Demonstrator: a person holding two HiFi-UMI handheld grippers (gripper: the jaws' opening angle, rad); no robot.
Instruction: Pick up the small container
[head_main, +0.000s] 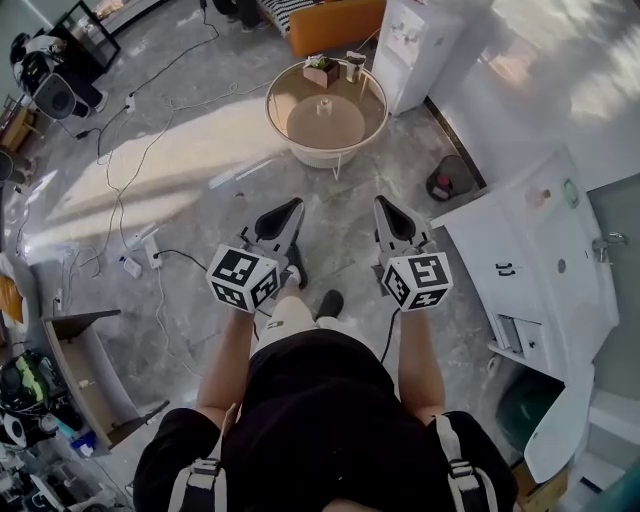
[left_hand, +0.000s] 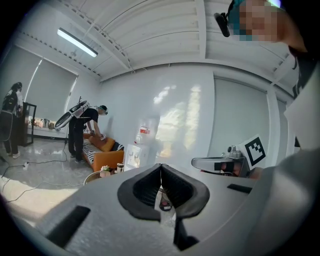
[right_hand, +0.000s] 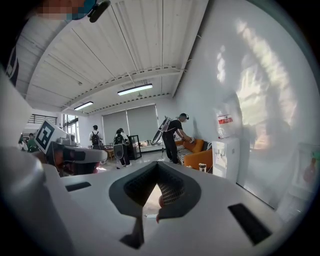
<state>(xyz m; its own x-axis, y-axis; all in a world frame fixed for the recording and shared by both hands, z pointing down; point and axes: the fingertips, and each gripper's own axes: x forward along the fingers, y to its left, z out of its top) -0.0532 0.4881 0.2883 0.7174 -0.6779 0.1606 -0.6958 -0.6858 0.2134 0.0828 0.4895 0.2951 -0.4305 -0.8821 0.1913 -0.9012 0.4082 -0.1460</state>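
Observation:
A round glass table (head_main: 275, 100) stands a few steps ahead on the floor. On its far edge sit a small potted plant (head_main: 321, 70) and a small dark container (head_main: 354, 66); a small pale object (head_main: 324, 104) rests at its centre. My left gripper (head_main: 283, 215) and right gripper (head_main: 392, 215) are held side by side at waist height, pointing toward the table and well short of it. Both are shut with nothing between the jaws. In the left gripper view the jaws (left_hand: 160, 165) meet at the tip, with the table (left_hand: 92, 176) low beyond them. The right gripper's jaws (right_hand: 158, 163) also meet.
A white water dispenser (head_main: 415, 40) and an orange sofa (head_main: 335, 22) stand behind the table. White cabinets (head_main: 540, 250) line the right side. Cables (head_main: 120, 180) trail over the floor at left, near a wooden shelf (head_main: 85, 370). Other people (right_hand: 170, 135) stand farther off.

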